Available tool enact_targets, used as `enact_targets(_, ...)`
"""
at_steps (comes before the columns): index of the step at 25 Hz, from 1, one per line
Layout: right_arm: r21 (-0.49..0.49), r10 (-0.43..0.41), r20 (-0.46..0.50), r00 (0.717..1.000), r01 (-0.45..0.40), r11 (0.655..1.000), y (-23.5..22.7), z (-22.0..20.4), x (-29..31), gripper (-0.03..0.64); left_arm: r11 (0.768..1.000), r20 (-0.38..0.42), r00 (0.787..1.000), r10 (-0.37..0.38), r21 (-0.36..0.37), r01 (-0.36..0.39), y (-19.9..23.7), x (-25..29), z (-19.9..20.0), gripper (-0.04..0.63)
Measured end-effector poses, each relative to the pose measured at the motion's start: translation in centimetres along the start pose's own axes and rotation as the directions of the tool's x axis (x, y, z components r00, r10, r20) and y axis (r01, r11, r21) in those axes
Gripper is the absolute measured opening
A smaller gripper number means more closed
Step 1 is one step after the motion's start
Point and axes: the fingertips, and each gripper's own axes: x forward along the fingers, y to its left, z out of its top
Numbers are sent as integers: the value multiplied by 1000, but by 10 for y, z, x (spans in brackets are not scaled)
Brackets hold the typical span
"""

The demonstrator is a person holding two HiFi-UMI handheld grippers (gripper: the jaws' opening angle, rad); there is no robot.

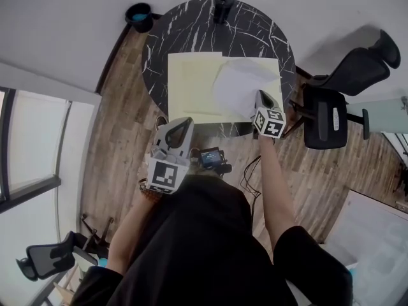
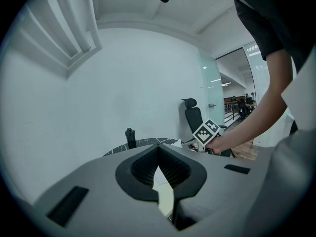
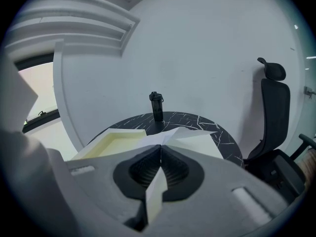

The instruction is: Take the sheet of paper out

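A pale yellow folder [image 1: 191, 88] lies open on the round black marble table [image 1: 191, 24]. A white sheet of paper [image 1: 239, 85] rests on its right half, partly lifted and creased. My right gripper [image 1: 261, 96] is at the sheet's right edge, shut on it. In the right gripper view the jaws meet at the tip [image 3: 160, 147] and the sheet [image 3: 173, 135] fans out just beyond them over the folder [image 3: 113, 144]. My left gripper [image 1: 182, 125] hangs off the table's near edge, close to the person's body, shut and holding nothing [image 2: 158, 146].
A black bottle [image 1: 223, 6] stands at the table's far edge. A black office chair [image 1: 338, 101] is right of the table. A dark cup with a blue inside [image 1: 139, 14] sits on the wooden floor at the far left. White walls lie behind.
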Motion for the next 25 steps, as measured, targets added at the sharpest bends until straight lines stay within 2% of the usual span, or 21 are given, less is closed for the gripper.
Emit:
enact_targets(12, 18, 6, 50, 999, -7, 1000, 7, 8, -17, -2, 1000, 4, 1000, 6, -11, -6, -8, -1, -1, -6)
enact_targets(16, 13, -14, 62, 998, 13, 1000, 0, 17, -33, -2, 1000, 21, 1000, -14, -19, 14, -16, 2, 8, -6)
enact_targets(25, -3, 14, 126, 992, -14, 1000, 16, 32, -55, -2, 1000, 54, 998, 21, -13, -21, -7, -1, 20, -6)
